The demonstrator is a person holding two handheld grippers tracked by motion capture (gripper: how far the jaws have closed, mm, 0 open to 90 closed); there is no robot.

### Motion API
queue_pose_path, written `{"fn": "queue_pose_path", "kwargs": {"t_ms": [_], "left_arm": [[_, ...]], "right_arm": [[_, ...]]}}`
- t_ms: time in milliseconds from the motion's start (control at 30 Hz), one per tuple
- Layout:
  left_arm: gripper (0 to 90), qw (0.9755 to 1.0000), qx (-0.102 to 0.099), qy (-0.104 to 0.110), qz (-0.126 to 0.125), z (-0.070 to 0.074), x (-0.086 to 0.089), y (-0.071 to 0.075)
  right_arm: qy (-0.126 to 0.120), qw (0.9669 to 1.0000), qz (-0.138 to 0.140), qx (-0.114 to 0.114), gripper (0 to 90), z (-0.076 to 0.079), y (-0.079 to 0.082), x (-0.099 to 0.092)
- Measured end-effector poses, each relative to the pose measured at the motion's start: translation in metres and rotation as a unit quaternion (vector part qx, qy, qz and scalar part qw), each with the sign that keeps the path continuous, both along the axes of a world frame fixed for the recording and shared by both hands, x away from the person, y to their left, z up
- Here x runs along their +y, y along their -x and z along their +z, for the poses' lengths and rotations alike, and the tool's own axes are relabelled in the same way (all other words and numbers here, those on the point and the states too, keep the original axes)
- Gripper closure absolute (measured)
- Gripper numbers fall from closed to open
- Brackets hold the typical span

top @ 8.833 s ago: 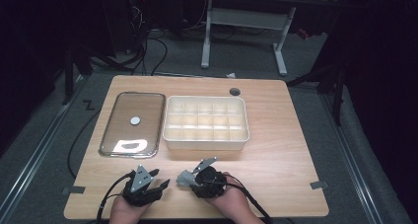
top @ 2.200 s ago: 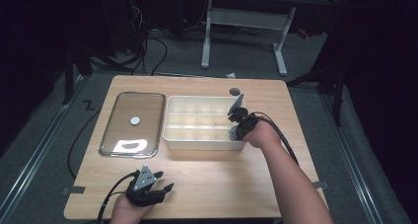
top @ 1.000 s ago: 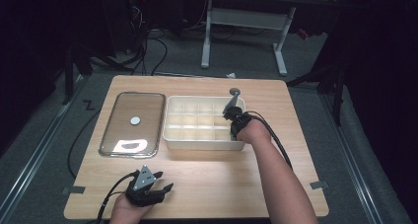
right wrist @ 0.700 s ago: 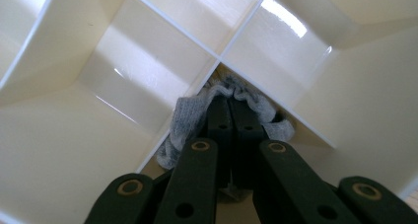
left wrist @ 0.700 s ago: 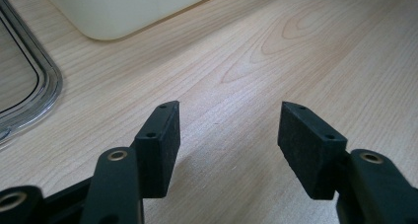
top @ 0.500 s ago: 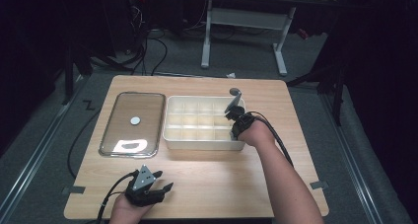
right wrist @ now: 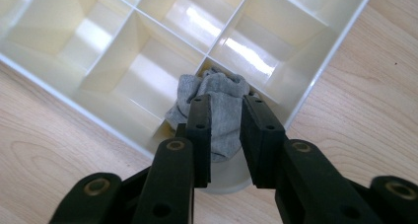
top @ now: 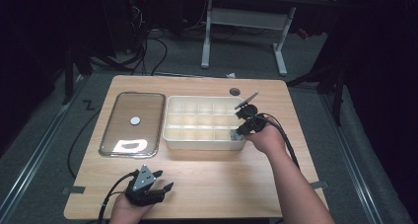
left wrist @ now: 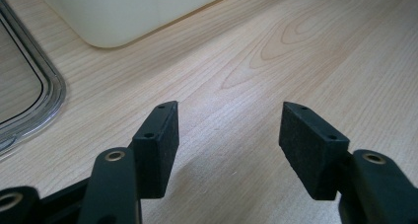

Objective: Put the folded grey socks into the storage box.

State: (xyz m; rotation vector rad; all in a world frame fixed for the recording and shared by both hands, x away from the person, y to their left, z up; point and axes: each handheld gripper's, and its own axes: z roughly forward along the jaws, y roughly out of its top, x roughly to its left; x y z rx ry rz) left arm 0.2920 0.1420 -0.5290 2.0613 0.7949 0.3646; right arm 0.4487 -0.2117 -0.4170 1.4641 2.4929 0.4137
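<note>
**Grey cloth in the corner cell of the divided tray, right jaws parting above it**

The cream divided tray (top: 204,130) sits on the wooden table (top: 207,179) and serves as the landmark here; a bunched grey cloth (right wrist: 219,105) lies in the tray's near right corner compartment, its lower edge spilling toward the tray's near wall; in the high view it shows as a small grey patch (top: 233,134) at that same corner.

The right gripper (right wrist: 224,108) hangs over that corner of the tray, pointing down into it; its jaws have just been opening, and they now stand a little apart with the cloth seen between and below them; whether the pads touch the fabric cannot be told for sure, but they do not press it together. In the high view the right gripper (top: 245,119) sits at the tray's right end, the person's forearm running back from it toward the table's near edge.

The left gripper (left wrist: 226,135) rests well apart from the tray, on the near side of it, close to the table's front edge (top: 156,187); its jaws stand wide apart with bare wood between them.

A clear lid (top: 133,123) with a metal-looking rim lies flat just beside the tray's left end; a small round white spot sits near its middle.
</note>
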Motion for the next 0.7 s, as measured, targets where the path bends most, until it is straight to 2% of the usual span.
{"fn": "queue_pose_path", "kwargs": {"t_ms": [100,133,167,200,267,333,367,400,467,500,567,667,700], "left_arm": [[40.9,1.0,-0.003,0.0,0.003,0.0,0.0,0.0],[40.5,1.0,-0.004,-0.002,0.004,0.0,0.0,-0.001],[40.4,1.0,-0.004,-0.002,0.004,0.0,0.0,-0.001],[40.4,1.0,-0.004,-0.002,0.006,0.0,0.0,-0.001],[39.7,0.9999,-0.004,0.0,0.009,0.001,0.001,-0.001],[39.6,0.9999,-0.006,0.001,0.011,0.001,0.001,-0.001],[39.4,0.9999,-0.007,0.002,0.012,0.002,0.002,-0.001],[39.1,0.9999,-0.008,0.001,0.013,0.002,0.003,-0.001],[38.7,0.9999,-0.006,0.001,0.014,0.002,0.004,-0.002],[38.5,0.9999,-0.003,0.005,0.015,0.002,0.004,-0.002],[37.6,0.9999,0.001,0.008,0.013,0.002,0.005,-0.003],[37.3,0.9998,0.001,0.013,0.017,0.002,0.006,-0.003],[37.3,0.9998,-0.001,0.011,0.018,0.002,0.006,-0.003]], "right_arm": [[-0.029,0.9993,0.003,-0.023,74.2,-0.001,0.011,-0.005],[-0.032,0.9989,0.004,-0.033,71.7,-0.002,0.018,-0.006],[-0.032,0.9989,0.004,-0.033,71.7,-0.002,0.018,-0.006],[-0.027,0.9987,0.003,-0.043,70.6,-0.002,0.021,-0.005],[-0.056,0.9959,0.001,-0.07,67.4,0.0,0.032,-0.008],[-0.056,0.9958,0.001,-0.072,66.5,0.0,0.035,-0.008],[-0.063,0.9948,0.003,-0.08,65.5,0.0,0.038,-0.009],[-0.087,0.9917,-0.002,-0.094,63.3,-0.001,0.043,-0.011],[-0.086,0.9903,-0.004,-0.109,61.3,-0.003,0.047,-0.012],[-0.094,0.9884,-0.006,-0.119,60.1,-0.004,0.051,-0.012],[-0.1,0.9871,-0.007,-0.124,59.2,-0.005,0.054,-0.012],[-0.11,0.9829,-0.003,-0.148,54.3,-0.013,0.068,-0.012],[-0.11,0.9829,-0.003,-0.148,54.3,-0.013,0.068,-0.012]]}}
